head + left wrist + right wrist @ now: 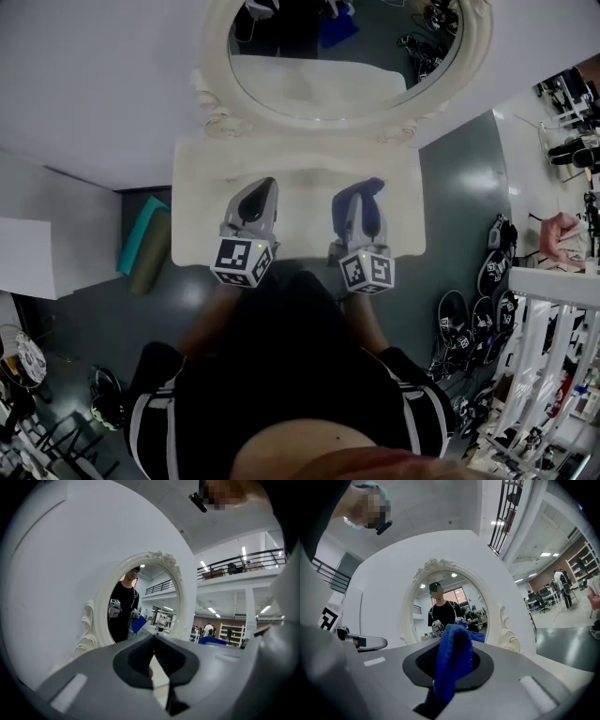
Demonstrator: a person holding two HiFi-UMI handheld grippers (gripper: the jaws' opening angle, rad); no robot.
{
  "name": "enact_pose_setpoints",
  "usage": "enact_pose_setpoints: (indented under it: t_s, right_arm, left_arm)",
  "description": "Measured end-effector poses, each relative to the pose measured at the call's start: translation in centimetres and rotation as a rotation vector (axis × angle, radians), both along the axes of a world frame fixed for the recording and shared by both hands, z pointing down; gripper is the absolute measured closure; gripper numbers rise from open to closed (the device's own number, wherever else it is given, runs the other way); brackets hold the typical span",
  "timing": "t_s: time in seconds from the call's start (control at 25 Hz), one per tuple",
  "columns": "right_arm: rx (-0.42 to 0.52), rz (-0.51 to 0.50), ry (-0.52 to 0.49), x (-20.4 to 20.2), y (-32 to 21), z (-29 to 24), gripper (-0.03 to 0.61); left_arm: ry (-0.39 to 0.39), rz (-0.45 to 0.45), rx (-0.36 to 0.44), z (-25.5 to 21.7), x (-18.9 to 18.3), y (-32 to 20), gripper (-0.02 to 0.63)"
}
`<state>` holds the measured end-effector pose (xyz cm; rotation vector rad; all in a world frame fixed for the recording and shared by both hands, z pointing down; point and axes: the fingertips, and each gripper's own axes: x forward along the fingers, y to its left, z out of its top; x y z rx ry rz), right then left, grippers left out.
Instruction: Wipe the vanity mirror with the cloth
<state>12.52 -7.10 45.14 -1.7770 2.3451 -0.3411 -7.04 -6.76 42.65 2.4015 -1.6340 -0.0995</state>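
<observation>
I'm working in a big open work hall, not a home. A mezzanine railing runs under strip lights, shelving lines the far right, and office chairs stand on the grey floor. Black gear lies heaped at the right. The vanity mirror and its white worktop stand against a bare partition wall.

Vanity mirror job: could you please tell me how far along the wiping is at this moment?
Done: the blue cloth is clamped in the right gripper. In hand: both grippers are held over the vanity top, short of the mirror; the left gripper is shut and empty. Left: the cloth has not yet met the glass, so all the wiping remains.
</observation>
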Motion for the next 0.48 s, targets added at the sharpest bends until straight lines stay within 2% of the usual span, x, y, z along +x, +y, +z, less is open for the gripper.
enact_pose_setpoints:
  t_s: [0.28,0.48]
  right_arm:
    - [0.074,0.028,-0.013,1.5,-6.2,-3.2,0.537]
    - [0.166,0.052,-0.01,4.2,-10.8,-7.6,0.537]
  left_arm:
    - [0.006,-0.034,0.044,-3.0,-0.5,-4.7,0.604]
    - [0.003,-0.081,0.059,-4.8,0.2,-7.3,0.604]
